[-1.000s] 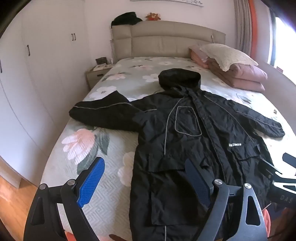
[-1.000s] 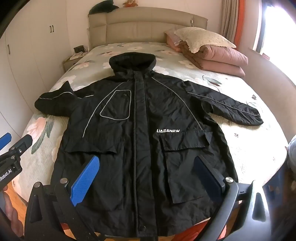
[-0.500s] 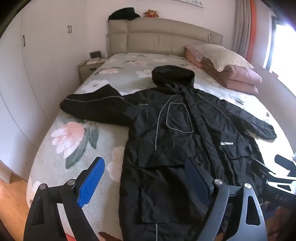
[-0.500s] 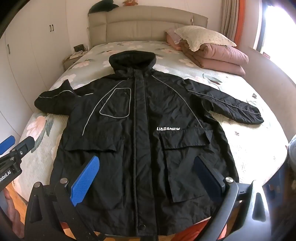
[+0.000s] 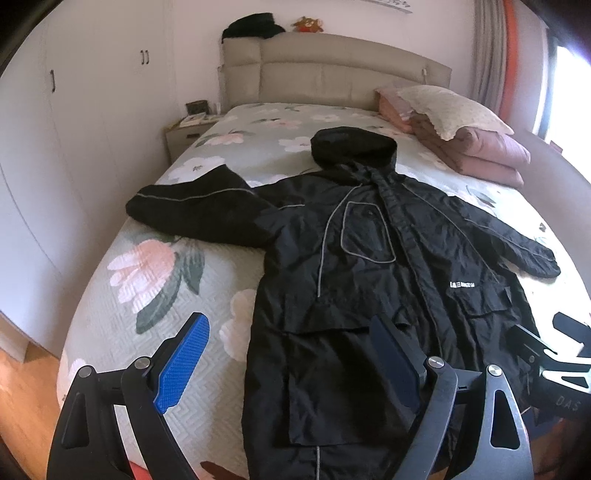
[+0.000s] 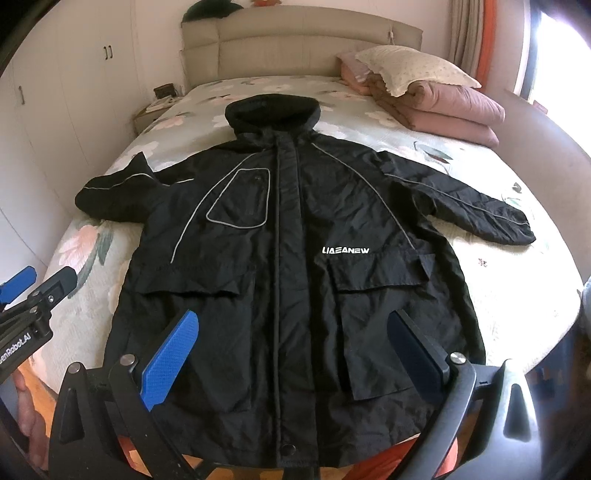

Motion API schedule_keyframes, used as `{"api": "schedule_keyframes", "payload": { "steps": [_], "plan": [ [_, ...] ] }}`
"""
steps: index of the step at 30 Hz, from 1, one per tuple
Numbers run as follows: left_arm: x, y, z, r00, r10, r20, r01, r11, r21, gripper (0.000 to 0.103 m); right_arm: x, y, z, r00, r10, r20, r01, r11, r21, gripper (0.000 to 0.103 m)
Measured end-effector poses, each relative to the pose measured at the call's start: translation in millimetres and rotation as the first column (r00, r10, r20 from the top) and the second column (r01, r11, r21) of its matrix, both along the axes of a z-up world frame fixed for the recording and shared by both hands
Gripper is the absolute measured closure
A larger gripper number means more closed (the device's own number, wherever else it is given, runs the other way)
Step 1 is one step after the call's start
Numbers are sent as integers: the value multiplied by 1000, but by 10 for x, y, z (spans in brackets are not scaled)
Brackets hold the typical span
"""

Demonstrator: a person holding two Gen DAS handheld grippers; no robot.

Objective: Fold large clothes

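Black hooded coat (image 6: 288, 236) spread flat on floral bed (image 6: 498, 280), both grippers gaping, empty

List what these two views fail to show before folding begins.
- Coat hem: in the right wrist view the tongs and the bottom edge cut it off; in the left wrist view it also runs out of frame.
- Chest lettering: too small and blurred in the left wrist view.
- Nightstand items: too small in both views.
- Dark bundle on the headboard: too far to identify.
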State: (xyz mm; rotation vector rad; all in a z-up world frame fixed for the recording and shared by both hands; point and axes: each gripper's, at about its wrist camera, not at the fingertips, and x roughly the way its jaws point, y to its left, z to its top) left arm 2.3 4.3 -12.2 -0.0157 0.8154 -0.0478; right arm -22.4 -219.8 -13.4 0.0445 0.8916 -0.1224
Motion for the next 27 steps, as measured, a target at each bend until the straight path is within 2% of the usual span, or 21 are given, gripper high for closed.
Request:
{"api": "schedule_keyframes", "payload": {
  "steps": [7,18,27],
  "plan": [
    [32,43,-35,1000,13,-8,-14,1000,-16,13,28,3,-28,1000,14,-12,-14,1000,19,1],
    [145,231,-129,998,60,-34,-62,996,-68,13,125,58,-104,999,17,-37,-18,1000,-18,1],
    [284,428,-245,994,102,-46,-105,992,-66,13,337,134,-198,997,31,-72,-35,998,-46,1]
  ]
}}
